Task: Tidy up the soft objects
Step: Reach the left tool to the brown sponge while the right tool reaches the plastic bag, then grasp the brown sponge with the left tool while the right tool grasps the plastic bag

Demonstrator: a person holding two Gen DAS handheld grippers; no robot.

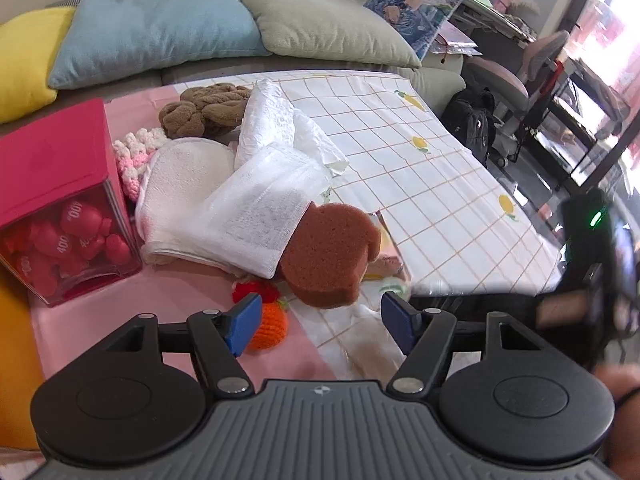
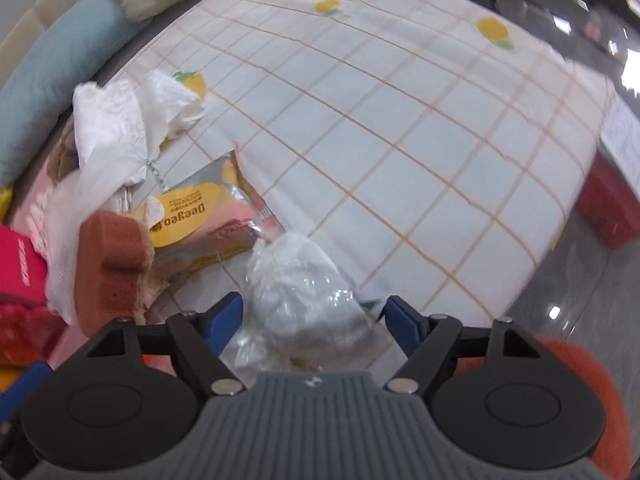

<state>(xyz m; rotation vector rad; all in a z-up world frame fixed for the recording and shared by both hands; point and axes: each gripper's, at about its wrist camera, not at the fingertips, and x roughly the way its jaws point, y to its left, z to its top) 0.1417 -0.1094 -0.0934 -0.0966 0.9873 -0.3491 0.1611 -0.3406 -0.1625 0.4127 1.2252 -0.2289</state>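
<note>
A pile of soft things lies at the table's left side: a brown sponge (image 1: 326,256), white gauze cloth (image 1: 256,216), a white towel (image 1: 180,184), a brown knotted plush (image 1: 204,110), pink-white crochet (image 1: 134,156) and an orange knitted ball (image 1: 268,326). My left gripper (image 1: 322,326) is open just in front of the sponge, touching nothing. My right gripper (image 2: 312,320) is open around a crumpled clear plastic bag (image 2: 304,288), its fingers apart from it. The sponge (image 2: 110,264) and a yellow snack packet (image 2: 200,216) lie to its left.
A red box (image 1: 60,200) of small red bottles stands at the left. Cushions (image 1: 160,28) line the sofa behind the table. The checked tablecloth (image 1: 420,168) stretches to the right. A crumpled white tissue (image 2: 132,120) lies at the pile's far side. An office chair (image 1: 516,72) stands beyond.
</note>
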